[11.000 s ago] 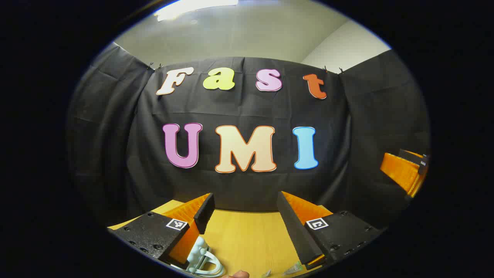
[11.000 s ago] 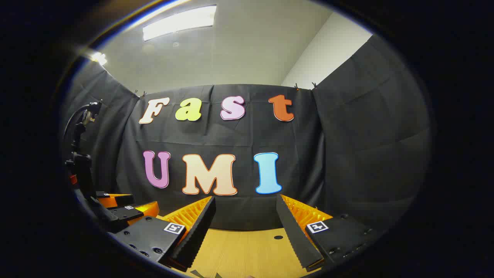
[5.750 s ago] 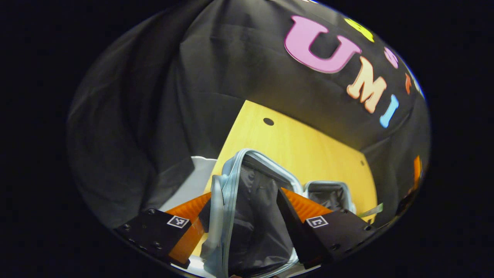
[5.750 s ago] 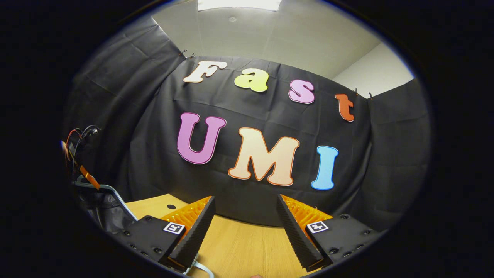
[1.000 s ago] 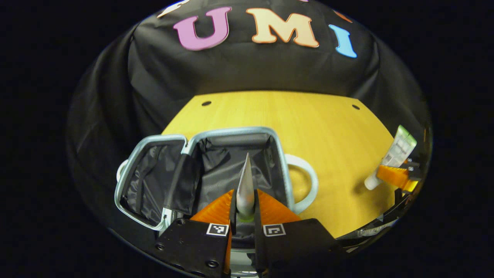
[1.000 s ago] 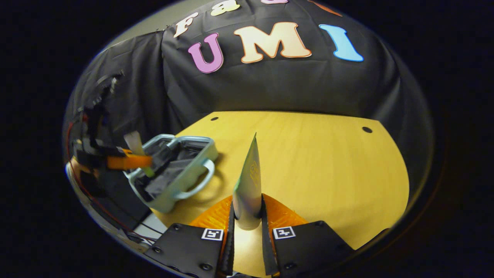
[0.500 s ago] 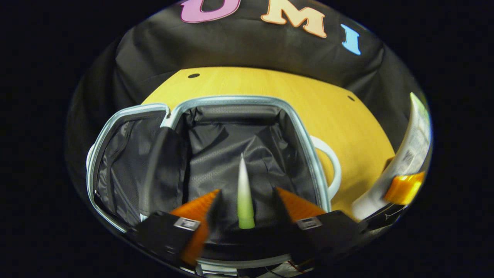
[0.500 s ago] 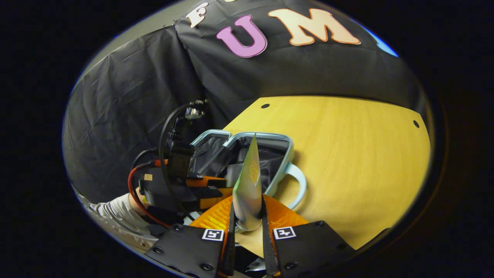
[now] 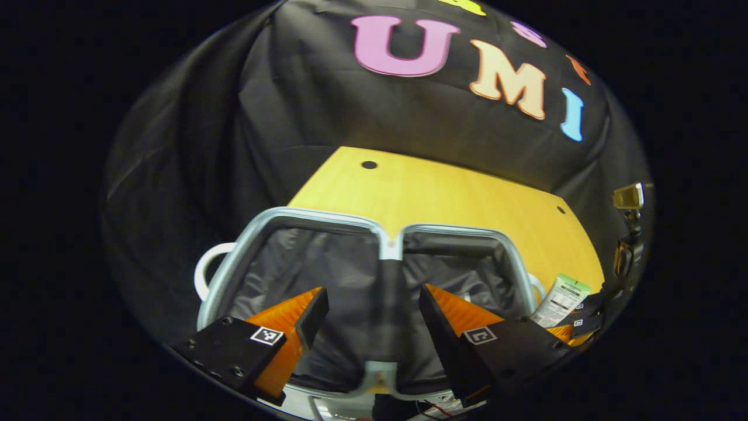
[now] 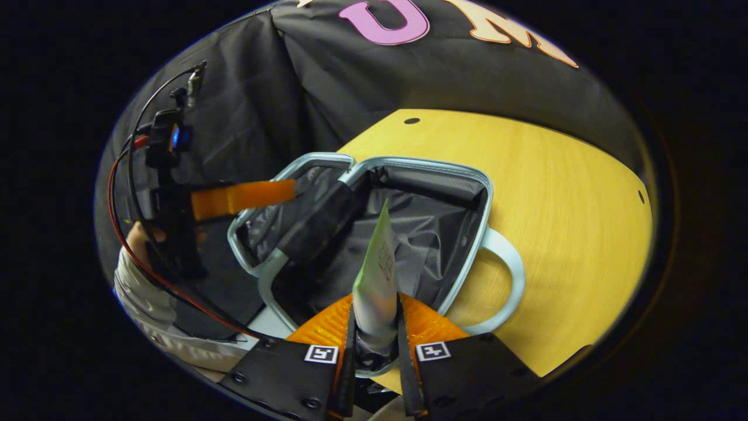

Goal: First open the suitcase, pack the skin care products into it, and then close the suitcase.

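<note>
Since half a second ago, left gripper point(image 9: 374, 318) spread wide, empty, above pale-blue open suitcase point(image 9: 383, 242); right gripper point(image 10: 374, 342) clamped on white-and-green plastic tube point(image 10: 377, 275) over dark-lined compartment, yellow table point(image 10: 561, 222) beyond rim.

Both gripper views look steeply down, close above the open suitcase point(image 9: 385, 248) point(image 10: 479, 193); shared: its lining, wooden table point(image 9: 444, 193) point(image 10: 561, 193).

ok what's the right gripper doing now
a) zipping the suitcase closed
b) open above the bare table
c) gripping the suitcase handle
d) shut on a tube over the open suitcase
d: in the right gripper view the right gripper pinches a tube above the open suitcase.
</note>
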`<state>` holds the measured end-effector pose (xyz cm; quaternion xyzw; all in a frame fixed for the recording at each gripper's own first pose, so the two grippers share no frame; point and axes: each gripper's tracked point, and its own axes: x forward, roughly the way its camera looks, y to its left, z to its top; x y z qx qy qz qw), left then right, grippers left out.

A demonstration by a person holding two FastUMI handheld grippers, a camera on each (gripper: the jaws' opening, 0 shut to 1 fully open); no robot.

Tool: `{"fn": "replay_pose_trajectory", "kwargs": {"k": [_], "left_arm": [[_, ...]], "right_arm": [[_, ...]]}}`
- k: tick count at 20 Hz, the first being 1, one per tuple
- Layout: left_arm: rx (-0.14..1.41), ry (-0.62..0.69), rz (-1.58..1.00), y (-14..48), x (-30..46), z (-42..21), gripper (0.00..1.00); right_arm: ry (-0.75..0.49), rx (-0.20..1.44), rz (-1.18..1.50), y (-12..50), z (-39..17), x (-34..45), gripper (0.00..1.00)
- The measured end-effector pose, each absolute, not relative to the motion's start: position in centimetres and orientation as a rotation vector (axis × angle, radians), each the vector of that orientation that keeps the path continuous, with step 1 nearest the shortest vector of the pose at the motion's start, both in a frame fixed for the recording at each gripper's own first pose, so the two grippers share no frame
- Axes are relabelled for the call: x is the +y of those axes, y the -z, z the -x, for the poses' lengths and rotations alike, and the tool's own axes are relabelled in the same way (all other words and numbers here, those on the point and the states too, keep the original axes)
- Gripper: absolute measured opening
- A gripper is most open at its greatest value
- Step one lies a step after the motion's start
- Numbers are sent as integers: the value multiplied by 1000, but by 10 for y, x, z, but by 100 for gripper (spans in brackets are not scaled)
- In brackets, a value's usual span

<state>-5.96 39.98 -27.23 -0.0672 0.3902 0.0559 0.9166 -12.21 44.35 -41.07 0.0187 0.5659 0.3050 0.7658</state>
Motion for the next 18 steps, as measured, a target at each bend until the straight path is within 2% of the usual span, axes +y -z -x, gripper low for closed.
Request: {"fn": "replay_pose_trajectory", "kwargs": {"k": [1, 2, 4, 6, 7, 13, 18], "left_arm": [[801, -153, 138, 269, 420, 62, 95], [795, -190, 142, 271, 441, 63, 96], [791, -247, 163, 278, 476, 67, 95], [787, -291, 172, 280, 505, 69, 95], [787, -312, 171, 280, 522, 70, 95], [802, -419, 195, 298, 607, 75, 95], [876, -428, 230, 345, 642, 67, 94]], "right_arm": [[-650, 1222, -46, 414, 122, 442, 37], [-628, 1205, -46, 416, 119, 443, 37], [-597, 1165, -54, 404, 103, 447, 54], [-564, 1089, -43, 391, 85, 444, 77], [-552, 1057, -45, 385, 78, 446, 96], [-495, 949, -59, 354, 45, 450, 97], [-447, 935, -45, 352, 36, 447, 97]]}}
